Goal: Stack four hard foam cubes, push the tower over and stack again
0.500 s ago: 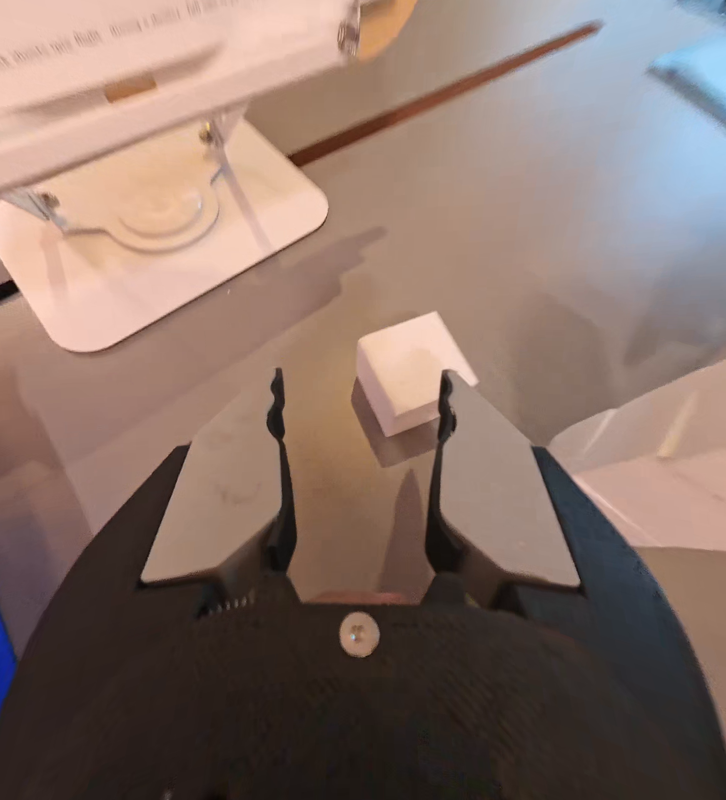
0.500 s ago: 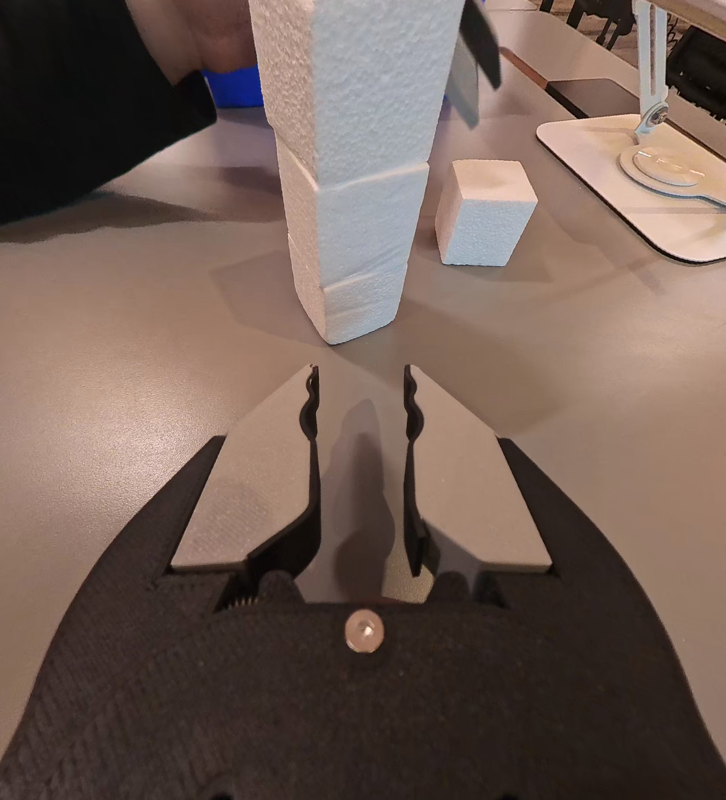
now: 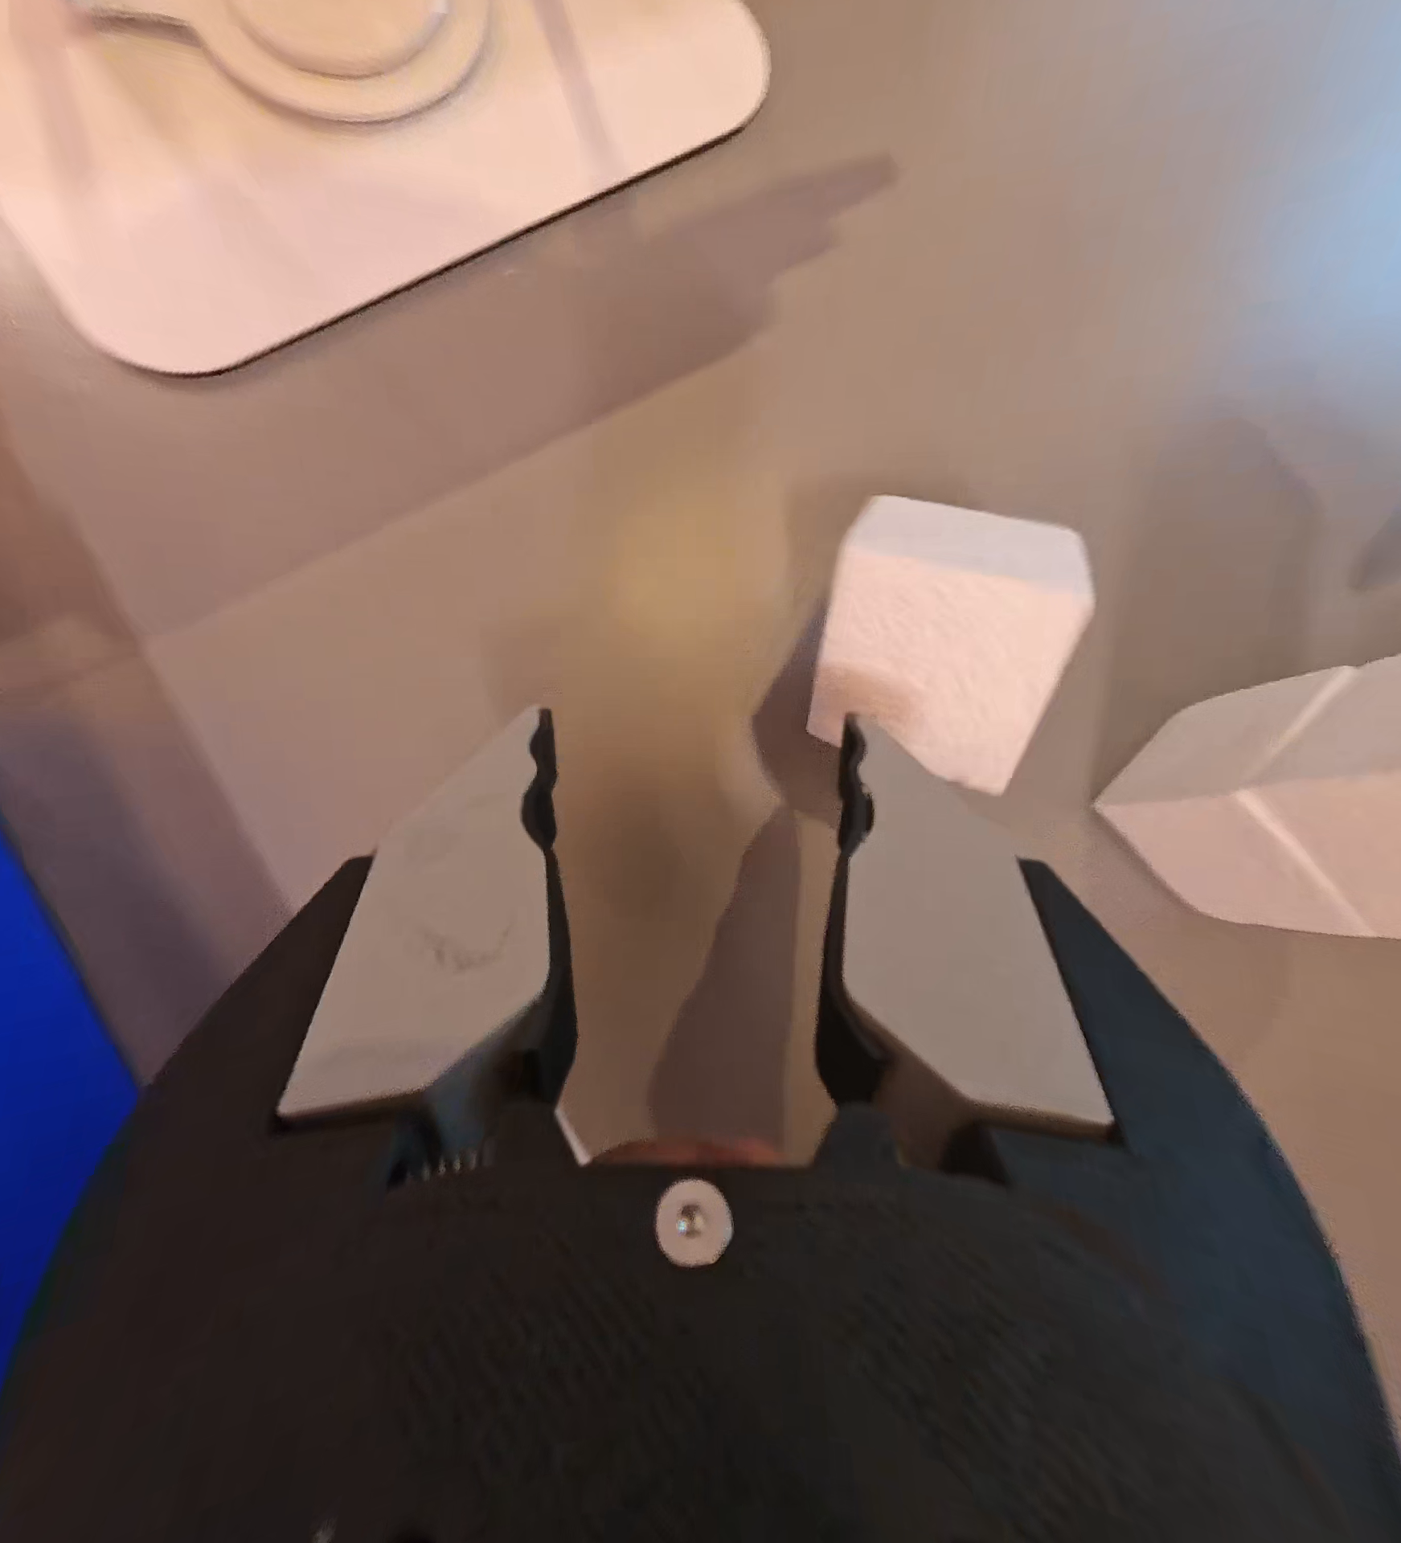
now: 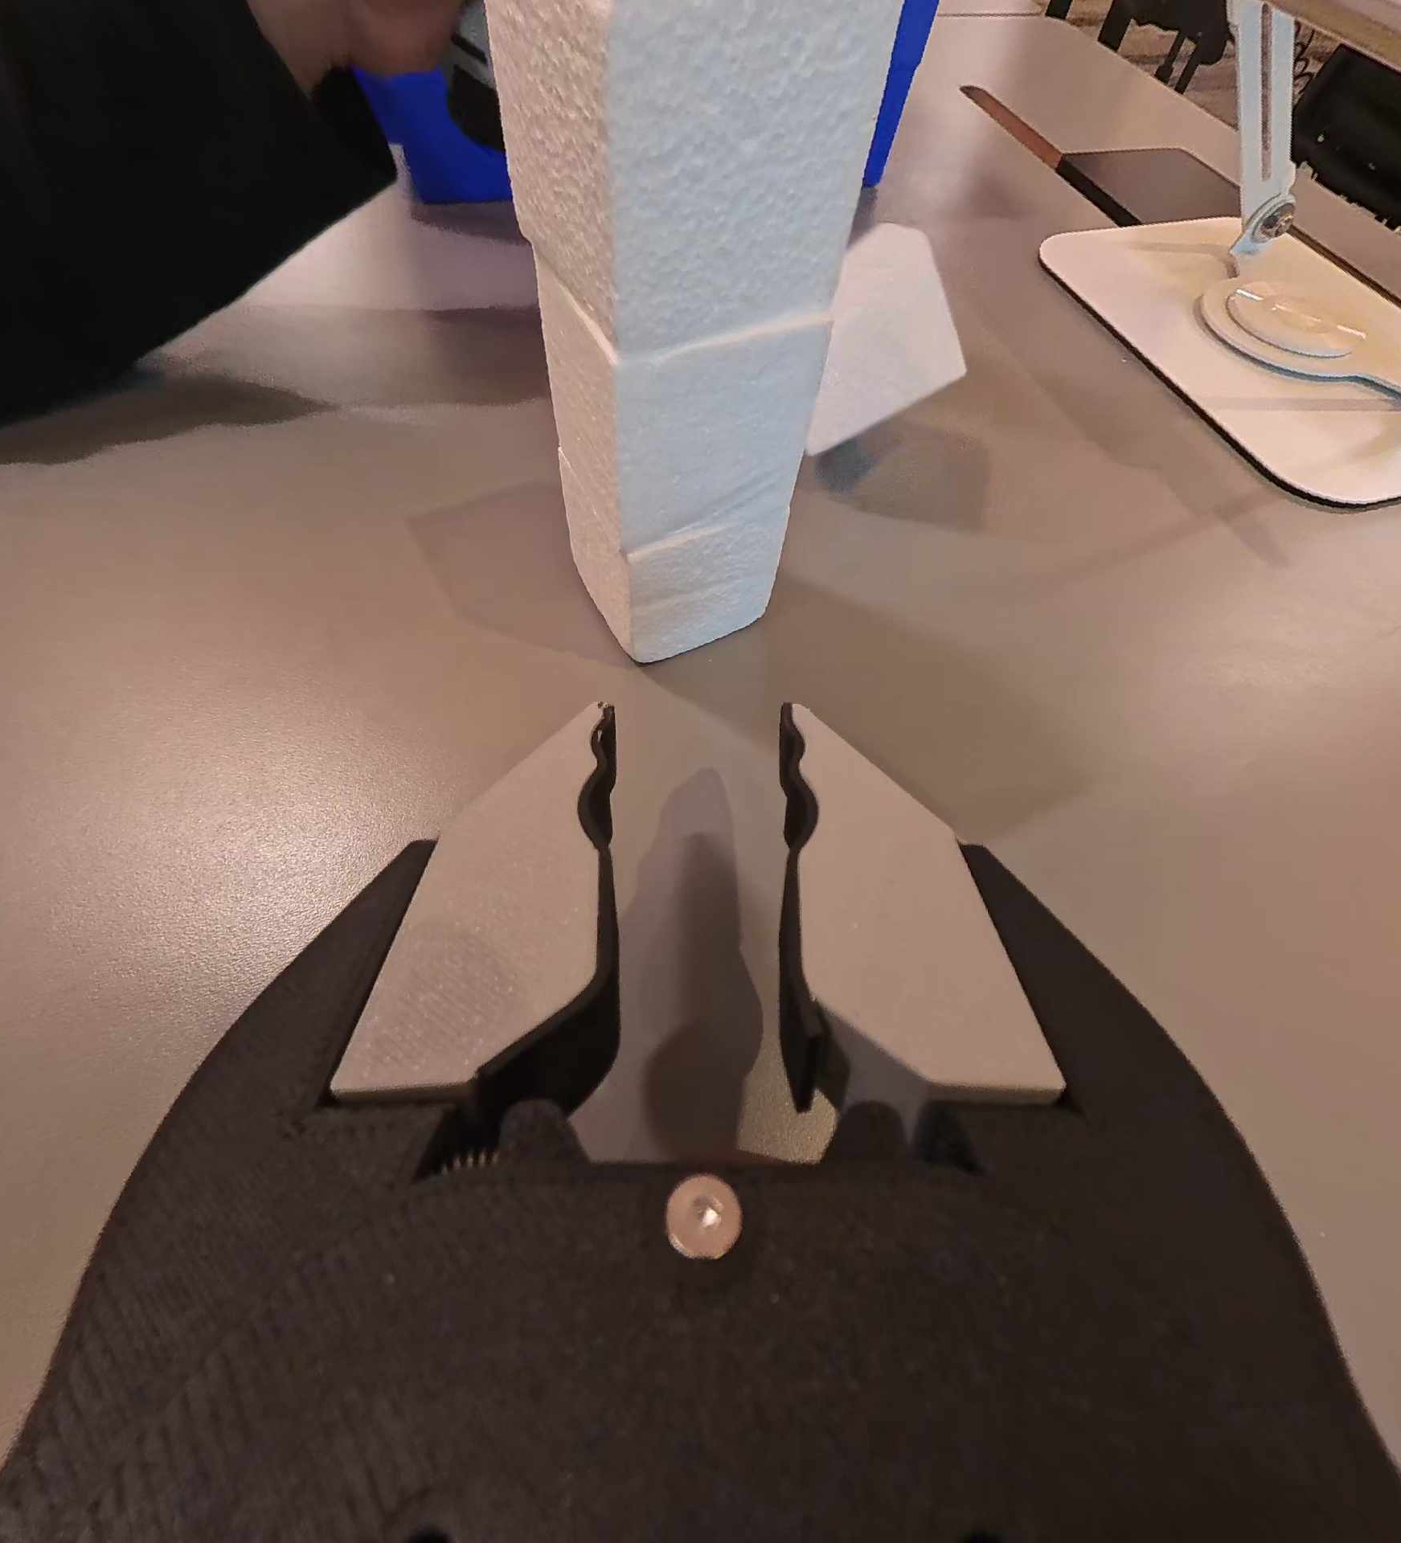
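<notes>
**Three cubes stacked, one loose on the tabletop**

Nearest us, the right tongs (image 4: pixel 697 718) sit low over the grey tabletop (image 4: pixel 179 793), their fingers parted and nothing between them. Just beyond their tips stands the tower (image 4: pixel 680 376) of white foam cubes: we count three, each slightly offset from the one below, and its top runs out of the right wrist view. Behind the tower and partly hidden by it lies the loose cube (image 4: pixel 889 351).

In the left wrist view, which is blurred, the left tongs (image 3: pixel 695 722) are spread apart and empty above the tabletop. The loose cube (image 3: pixel 956 643) lies just past the tip of the right-hand finger (image 3: pixel 931 918), outside the gap; we cannot tell whether they touch. The tower's base (image 3: pixel 1298 801) shows at the right of that view.

Farther off, toward the tabletop's far edge, rests a white stand base (image 4: pixel 1265 351), and a blue box (image 4: pixel 463 142) sits behind the tower beside a dark sleeve (image 4: pixel 95 209).
</notes>
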### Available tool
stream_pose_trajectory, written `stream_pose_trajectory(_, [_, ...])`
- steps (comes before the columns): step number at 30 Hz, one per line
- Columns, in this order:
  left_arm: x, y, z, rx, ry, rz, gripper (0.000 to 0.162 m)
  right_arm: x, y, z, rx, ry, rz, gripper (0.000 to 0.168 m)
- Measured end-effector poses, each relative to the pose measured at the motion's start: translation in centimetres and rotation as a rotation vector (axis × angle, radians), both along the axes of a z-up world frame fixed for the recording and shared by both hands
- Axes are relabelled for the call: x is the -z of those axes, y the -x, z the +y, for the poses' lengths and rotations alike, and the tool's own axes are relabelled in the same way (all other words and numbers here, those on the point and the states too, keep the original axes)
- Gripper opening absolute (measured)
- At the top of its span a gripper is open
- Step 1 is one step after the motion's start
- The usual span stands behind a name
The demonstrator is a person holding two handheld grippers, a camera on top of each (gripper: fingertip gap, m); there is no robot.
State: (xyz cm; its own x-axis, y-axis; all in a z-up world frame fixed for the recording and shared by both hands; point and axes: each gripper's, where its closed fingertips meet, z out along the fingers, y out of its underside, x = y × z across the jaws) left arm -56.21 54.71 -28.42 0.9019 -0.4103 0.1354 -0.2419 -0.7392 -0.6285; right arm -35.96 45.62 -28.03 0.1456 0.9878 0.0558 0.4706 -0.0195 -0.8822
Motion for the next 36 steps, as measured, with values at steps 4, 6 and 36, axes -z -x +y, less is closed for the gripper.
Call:
stream_pose_trajectory(4, [-2.5,0.3,-0.2,0.003,-0.064,-0.114,0.06,0.0,0.0,0.0,0.002,0.001,0.001,0.036])
stream_pose_trajectory(6, [-4.2,-0.7,-0.6,0.049,-0.103,-0.228,0.067,0.0,0.0,0.0,0.003,0.003,0.002,0.036])
stream_pose_trajectory(36, [0.5,-2.7,-3.0,0.204,-0.022,0.265,0.076,-0.1,0.0,0.0,0.005,0.001,0.004,0.036])
